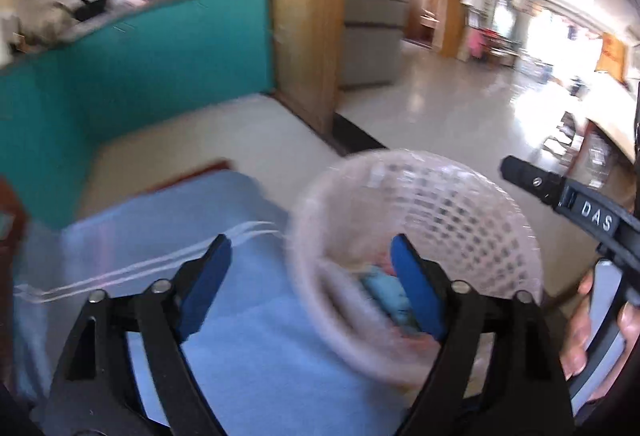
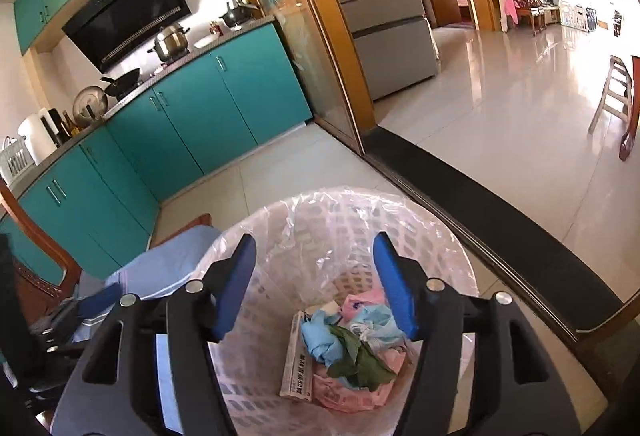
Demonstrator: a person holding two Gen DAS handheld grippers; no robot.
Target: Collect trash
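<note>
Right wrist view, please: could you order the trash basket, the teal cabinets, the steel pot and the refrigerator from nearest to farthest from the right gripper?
From the right gripper:
1. Trash basket, directly below and ahead.
2. Teal cabinets, ahead on the left.
3. Steel pot on the left counter and refrigerator at upper centre: both far, too close to call.

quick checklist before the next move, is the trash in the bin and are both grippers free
1. Right gripper empty, jaws apart over the bin: ok.
2. Left gripper empty, jaws apart: ok.
3. Trash in the basket: blue, green and pink scraps and a printed paper lie at the bottom: ok.
4. Clear liner bag over the rim: sits unevenly, crumpled on the far side: cannot tell if it is secure.
5. Basket upright: ok.
6. More trash left on the blue cloth: none seen, but the left view is blurred: cannot tell.
</note>
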